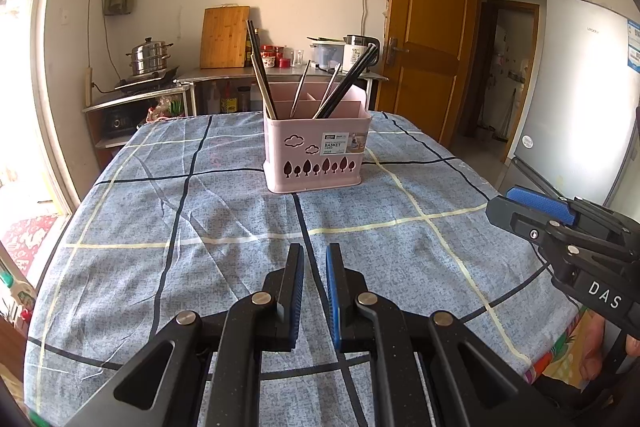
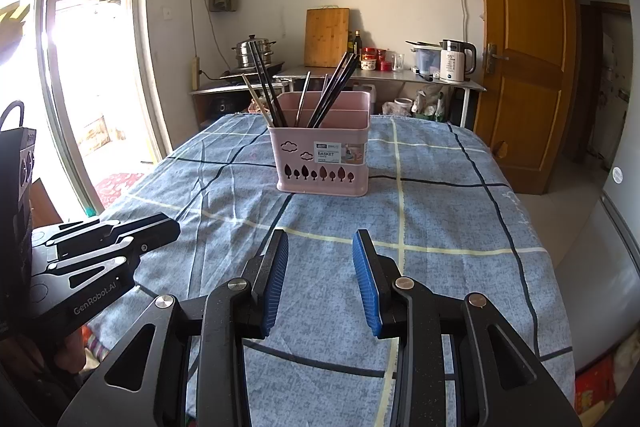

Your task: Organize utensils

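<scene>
A pink utensil basket (image 1: 316,155) stands upright near the far middle of the table; it also shows in the right wrist view (image 2: 322,159). Black chopsticks (image 1: 262,71) lean left in one compartment, more black chopsticks (image 1: 352,79) lean right, and metal utensils (image 1: 301,89) stand between. My left gripper (image 1: 314,257) hovers over the near table, its jaws nearly closed with a narrow gap and nothing between them. My right gripper (image 2: 320,243) is open and empty, also short of the basket. Each gripper shows in the other's view, the right one (image 1: 516,205) and the left one (image 2: 160,227).
A blue checked tablecloth (image 1: 200,227) covers the table. Behind it a counter (image 1: 280,73) holds a cutting board, jars and a kettle (image 2: 456,61). A steamer pot (image 1: 150,57) sits at the left. A wooden door (image 1: 428,27) and a fridge (image 1: 580,99) stand at the right.
</scene>
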The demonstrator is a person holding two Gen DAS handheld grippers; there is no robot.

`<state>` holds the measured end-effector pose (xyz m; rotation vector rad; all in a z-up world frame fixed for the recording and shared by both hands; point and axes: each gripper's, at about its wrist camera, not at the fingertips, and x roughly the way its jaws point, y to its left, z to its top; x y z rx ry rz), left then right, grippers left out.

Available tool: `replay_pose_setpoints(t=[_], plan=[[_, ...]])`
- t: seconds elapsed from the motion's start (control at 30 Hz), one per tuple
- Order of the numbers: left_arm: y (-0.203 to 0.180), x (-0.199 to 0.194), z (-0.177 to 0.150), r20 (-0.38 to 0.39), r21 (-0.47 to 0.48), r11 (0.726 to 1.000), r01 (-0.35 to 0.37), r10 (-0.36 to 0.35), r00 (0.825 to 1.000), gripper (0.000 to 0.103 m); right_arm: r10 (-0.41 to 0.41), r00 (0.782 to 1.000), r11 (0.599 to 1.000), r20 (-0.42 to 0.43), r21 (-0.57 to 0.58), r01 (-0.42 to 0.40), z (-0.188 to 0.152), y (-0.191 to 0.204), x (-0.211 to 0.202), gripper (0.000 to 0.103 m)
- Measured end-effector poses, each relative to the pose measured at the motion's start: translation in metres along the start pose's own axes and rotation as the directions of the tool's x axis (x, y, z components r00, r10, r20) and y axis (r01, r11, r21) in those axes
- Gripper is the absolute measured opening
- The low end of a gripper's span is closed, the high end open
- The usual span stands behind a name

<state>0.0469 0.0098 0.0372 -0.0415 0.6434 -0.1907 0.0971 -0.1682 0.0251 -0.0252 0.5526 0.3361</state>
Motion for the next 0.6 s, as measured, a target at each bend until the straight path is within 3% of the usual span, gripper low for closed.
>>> replay_pose_setpoints(t=[0.6], plan=[[-0.0016, -0.0011, -0.0009, 0.002, 0.012, 1.000, -0.012, 0.012, 1.000, 0.010, 0.001, 1.000, 1.000, 0.000, 0.000, -0.001, 0.0002, 0.0004, 0.0005, 0.035]])
